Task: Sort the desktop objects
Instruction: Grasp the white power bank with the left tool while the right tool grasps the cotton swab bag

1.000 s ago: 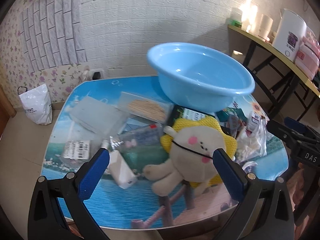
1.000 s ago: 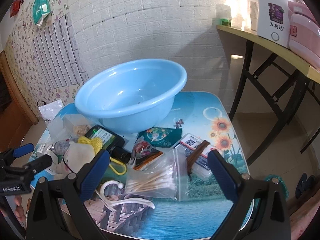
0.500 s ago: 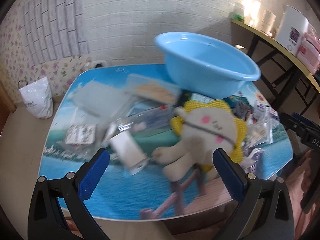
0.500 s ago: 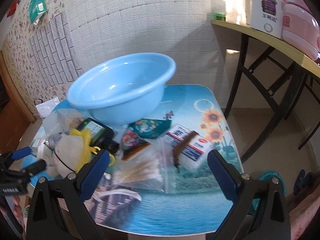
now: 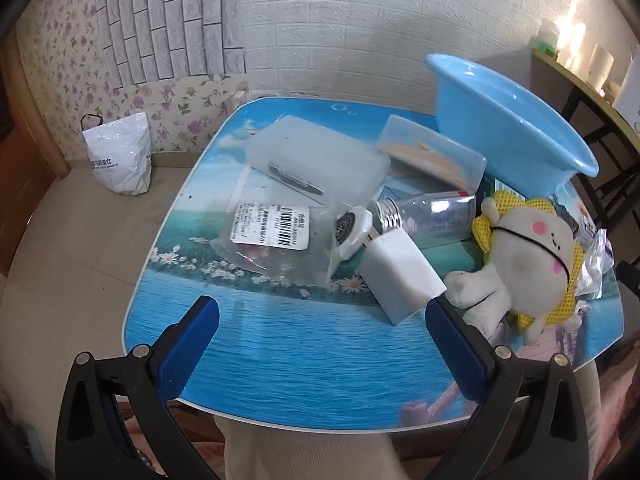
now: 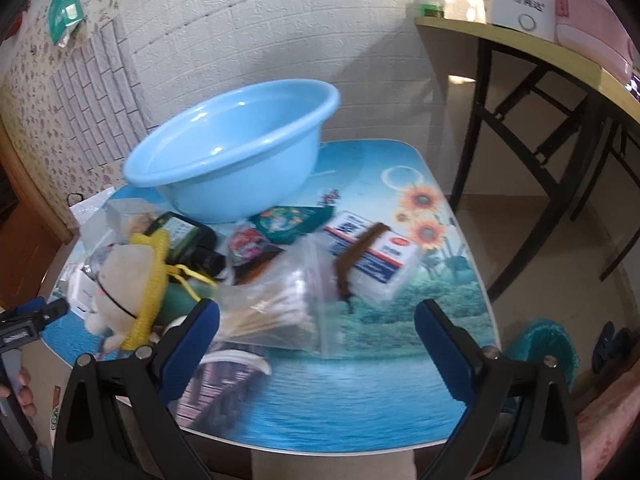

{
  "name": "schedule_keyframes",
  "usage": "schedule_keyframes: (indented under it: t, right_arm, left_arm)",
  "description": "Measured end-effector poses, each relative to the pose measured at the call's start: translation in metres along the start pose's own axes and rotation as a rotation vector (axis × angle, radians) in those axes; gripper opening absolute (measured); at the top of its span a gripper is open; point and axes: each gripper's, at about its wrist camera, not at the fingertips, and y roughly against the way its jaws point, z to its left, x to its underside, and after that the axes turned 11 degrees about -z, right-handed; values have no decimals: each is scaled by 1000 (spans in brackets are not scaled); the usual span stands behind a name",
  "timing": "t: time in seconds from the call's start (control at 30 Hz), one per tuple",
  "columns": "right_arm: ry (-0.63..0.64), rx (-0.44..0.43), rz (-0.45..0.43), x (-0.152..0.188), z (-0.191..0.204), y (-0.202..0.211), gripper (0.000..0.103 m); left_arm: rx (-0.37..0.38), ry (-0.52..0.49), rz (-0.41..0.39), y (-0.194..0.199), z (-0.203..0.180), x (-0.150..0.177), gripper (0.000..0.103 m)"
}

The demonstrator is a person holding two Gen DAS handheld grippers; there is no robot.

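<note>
Blue-padded fingers on the left gripper (image 5: 320, 342) were spread wide with nothing between them, hovering low over the near edge of the table (image 5: 304, 368), pointed in at the clutter. Right gripper (image 6: 318, 344) was the same deal, jaws wide apart and empty, held just above the near right part of the tabletop. You could also catch the left one from the right wrist view, poking in at the far left with a bit of the person's hand (image 6: 20, 390) under it.

Closest to the left gripper was a white block (image 5: 402, 276), just beside its right finger, and the plush toy (image 5: 528, 256) with the yellow frill lay right next to that. A bit further in sat a clear bag with a barcode label (image 5: 276, 236), a clear bottle (image 5: 428, 216) on its side, and a frosted plastic case (image 5: 316, 160).

On the right side, a zip bag of cotton swabs (image 6: 280, 308) was nearest, then a white and blue box (image 6: 376, 256) with a brown strap across it, though that part was kinda smeared so I couldn't read it. Behind those were a couple of snack packets (image 6: 288, 220) and a dark device (image 6: 188, 236).

Furthest back, the light blue basin (image 6: 236, 160) sat tilted, propped on the pile, empty.
</note>
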Motion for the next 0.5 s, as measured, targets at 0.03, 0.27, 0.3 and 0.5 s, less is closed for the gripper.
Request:
schedule_keyframes:
  t: [0.03,0.27,0.3,0.5]
  right_arm:
    - [5,-7,-2,0,4,1,100]
    - [31,-45,4,4,24,-4,100]
    - [35,-44,8,4,25,-6,100]
    - [46,-50,33,7,29,-12,97]
  left_arm:
    - [17,0,2,-1,-4,0,103]
    - [128,21,13,-15,-29,-6,98]
    - [129,11,13,-17,-34,-6,94]
    - [182,40,45,-34,-45,-8,53]
